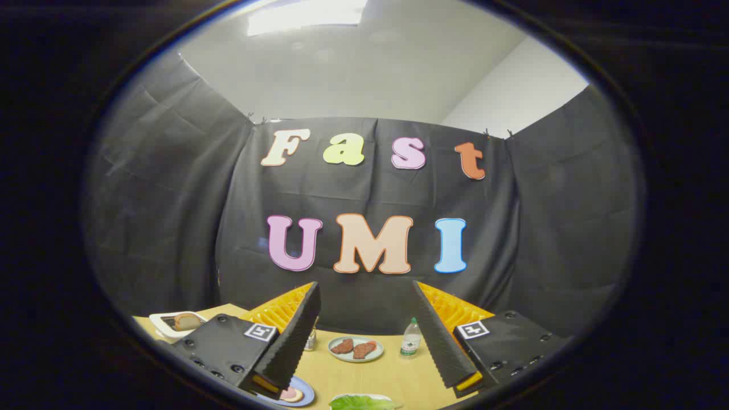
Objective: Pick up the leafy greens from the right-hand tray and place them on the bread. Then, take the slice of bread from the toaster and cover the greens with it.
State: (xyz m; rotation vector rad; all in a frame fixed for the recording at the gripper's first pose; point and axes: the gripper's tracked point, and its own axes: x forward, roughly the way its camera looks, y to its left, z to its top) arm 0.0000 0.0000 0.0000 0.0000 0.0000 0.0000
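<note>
My gripper (364,333) is open, held above the wooden table (370,376), with nothing between its fingers. Below and between the fingers lie the leafy greens (361,403) on a white tray (342,397). Under the left finger, a blue plate (304,393) shows a bit of the bread with a pink slice (291,394) on it. Off to the far left stands the white toaster (165,326) with a slice of bread (185,321) sticking out of it.
A pale plate with two brown meat pieces (355,348) sits beyond the fingers in the middle of the table. A small plastic bottle (410,338) stands to its right, and a small jar (310,340) peeks out by the left finger. Black cloth walls close the booth.
</note>
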